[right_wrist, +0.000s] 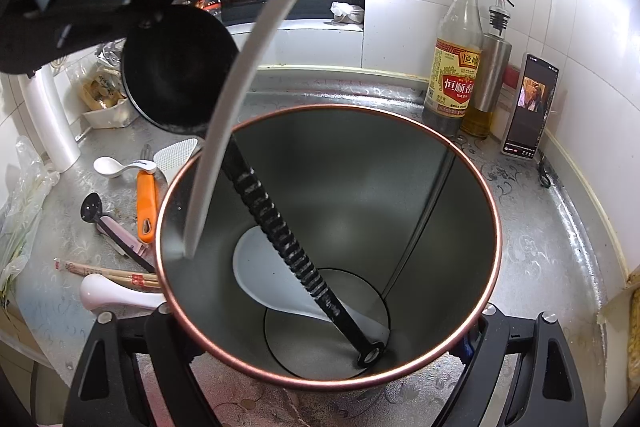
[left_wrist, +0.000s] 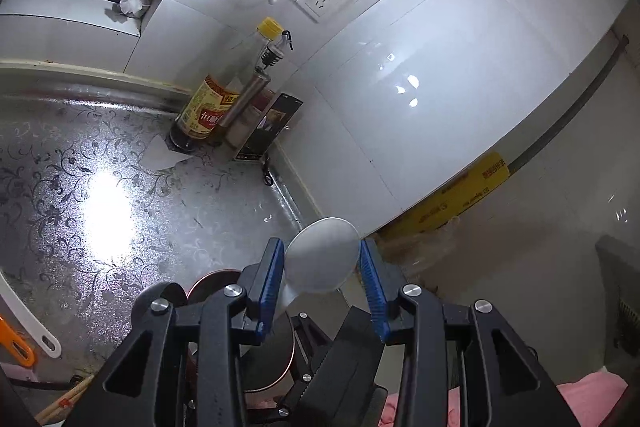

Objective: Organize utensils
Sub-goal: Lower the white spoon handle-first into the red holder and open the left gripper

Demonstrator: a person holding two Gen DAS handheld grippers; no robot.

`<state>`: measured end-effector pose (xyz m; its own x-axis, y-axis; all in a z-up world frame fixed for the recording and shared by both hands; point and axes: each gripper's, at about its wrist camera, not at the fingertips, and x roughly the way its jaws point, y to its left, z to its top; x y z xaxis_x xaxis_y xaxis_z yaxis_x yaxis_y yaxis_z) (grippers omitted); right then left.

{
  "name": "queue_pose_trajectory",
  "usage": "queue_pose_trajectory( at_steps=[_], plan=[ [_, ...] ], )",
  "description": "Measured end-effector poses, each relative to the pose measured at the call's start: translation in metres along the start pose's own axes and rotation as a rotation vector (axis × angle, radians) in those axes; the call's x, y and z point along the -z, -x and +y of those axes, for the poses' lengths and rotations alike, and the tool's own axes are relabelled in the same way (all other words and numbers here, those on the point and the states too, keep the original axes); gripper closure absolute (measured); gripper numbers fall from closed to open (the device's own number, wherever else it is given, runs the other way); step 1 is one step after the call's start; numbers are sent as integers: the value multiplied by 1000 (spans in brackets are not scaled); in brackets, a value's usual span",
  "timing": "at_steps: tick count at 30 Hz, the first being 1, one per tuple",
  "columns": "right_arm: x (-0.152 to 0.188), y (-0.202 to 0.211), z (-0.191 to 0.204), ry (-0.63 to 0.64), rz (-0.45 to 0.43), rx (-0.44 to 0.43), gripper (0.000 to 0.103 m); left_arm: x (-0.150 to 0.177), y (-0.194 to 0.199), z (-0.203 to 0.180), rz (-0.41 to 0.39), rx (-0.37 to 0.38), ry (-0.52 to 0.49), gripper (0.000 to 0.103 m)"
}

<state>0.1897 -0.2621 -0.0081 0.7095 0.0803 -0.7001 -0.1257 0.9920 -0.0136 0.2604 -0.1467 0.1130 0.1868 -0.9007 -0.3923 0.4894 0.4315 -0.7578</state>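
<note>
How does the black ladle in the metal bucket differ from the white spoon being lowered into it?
The black ladle already stands in the bucket, handle end on the bottom; the white spoon hangs from the left gripper, its handle tip only partway in. The ladle's handle is ribbed and dark, the spoon's smooth and pale. Both go in handle first, heads up.

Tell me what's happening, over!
Left gripper shut on white spoon, handle end dipping into holder. Right gripper clamps holder. Black ladle and white scoop already inside, crowding the way.
</note>
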Motion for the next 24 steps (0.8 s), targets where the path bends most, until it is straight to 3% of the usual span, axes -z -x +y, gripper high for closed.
queue_pose_trajectory(
  at_steps=[4, 9, 24],
  plan=[
    [0, 0, -1, -1, 1, -3, 12, 4, 8, -3, -6, -17, -7, 63],
    [0, 0, -2, -3, 2, -5, 12, 13, 15, -3, -2, -95, -17, 63],
    [0, 0, -2, -4, 3, -4, 12, 34, 45, 2, -30, -182, -5, 63]
  ],
)
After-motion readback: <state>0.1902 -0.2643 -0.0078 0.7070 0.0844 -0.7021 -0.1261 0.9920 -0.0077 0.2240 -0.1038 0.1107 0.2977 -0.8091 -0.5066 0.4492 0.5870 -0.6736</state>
